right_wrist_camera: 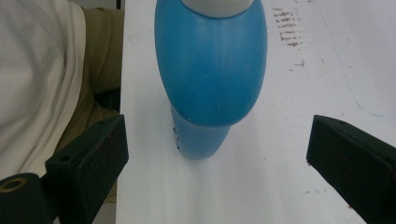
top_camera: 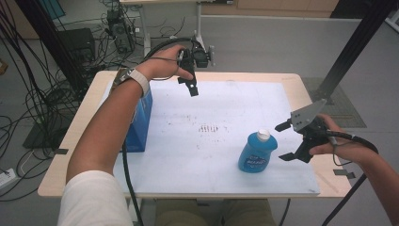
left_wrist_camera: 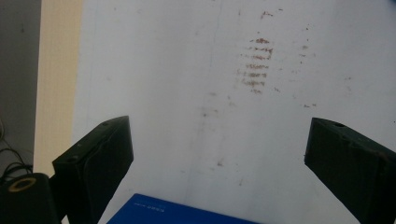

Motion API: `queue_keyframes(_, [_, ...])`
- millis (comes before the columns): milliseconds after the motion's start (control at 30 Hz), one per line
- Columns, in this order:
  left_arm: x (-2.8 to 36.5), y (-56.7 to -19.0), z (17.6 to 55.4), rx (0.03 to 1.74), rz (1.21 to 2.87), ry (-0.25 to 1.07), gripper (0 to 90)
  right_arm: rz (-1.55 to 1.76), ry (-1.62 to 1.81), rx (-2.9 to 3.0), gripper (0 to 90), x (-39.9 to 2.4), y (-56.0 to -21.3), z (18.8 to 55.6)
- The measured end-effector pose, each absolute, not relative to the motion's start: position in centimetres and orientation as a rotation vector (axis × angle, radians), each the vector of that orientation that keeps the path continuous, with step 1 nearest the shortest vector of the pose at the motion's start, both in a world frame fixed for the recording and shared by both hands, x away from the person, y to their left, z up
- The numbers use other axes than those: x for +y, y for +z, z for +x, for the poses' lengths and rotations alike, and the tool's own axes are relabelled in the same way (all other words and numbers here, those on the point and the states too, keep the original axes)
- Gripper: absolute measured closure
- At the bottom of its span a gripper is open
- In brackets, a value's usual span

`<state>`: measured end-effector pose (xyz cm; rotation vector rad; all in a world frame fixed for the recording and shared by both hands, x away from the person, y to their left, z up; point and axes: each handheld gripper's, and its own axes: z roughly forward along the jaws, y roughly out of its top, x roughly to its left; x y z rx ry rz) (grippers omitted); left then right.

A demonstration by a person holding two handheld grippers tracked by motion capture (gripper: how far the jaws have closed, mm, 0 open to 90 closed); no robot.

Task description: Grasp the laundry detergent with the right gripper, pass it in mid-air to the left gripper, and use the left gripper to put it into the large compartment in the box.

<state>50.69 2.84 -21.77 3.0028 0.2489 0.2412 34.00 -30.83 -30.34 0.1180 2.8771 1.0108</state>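
Fingers of your right gripper stand wide apart and grip nothing, with the blue plastic bottle with a white cap just beside them on the white sheet that covers the table. From the high view the bottle stands upright near the sheet's front right part, its rounded body widening below the cap, with a label on its front whose writing is too small to read. Your left gripper hangs above the far edge of the sheet, fingers pointing down. A tall blue box stands at the sheet's left edge under your left forearm. Between box and bottle the sheet lies open, marked by brown smudges.

Along your left gripper, both black fingers are spread wide over bare sheet; the blue box's top shows at the bottom edge, with small print that cannot be read. The table's wooden edge runs along the left.

Along your right gripper, the black fingers are wide open with the bottle centred ahead of the gap, not touched. The sheet's near edge lies just left of the bottle, and open sheet runs to its right.
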Motion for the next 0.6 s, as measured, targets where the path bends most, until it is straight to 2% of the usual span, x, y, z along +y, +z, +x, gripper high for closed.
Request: queue_keyframes(600, [3.1, -21.7, 50.5, 0.267, 2.999, 0.246, 8.3, 0.149, 1.188, 2.810, 4.6, -32.0, -31.2, 33.9])
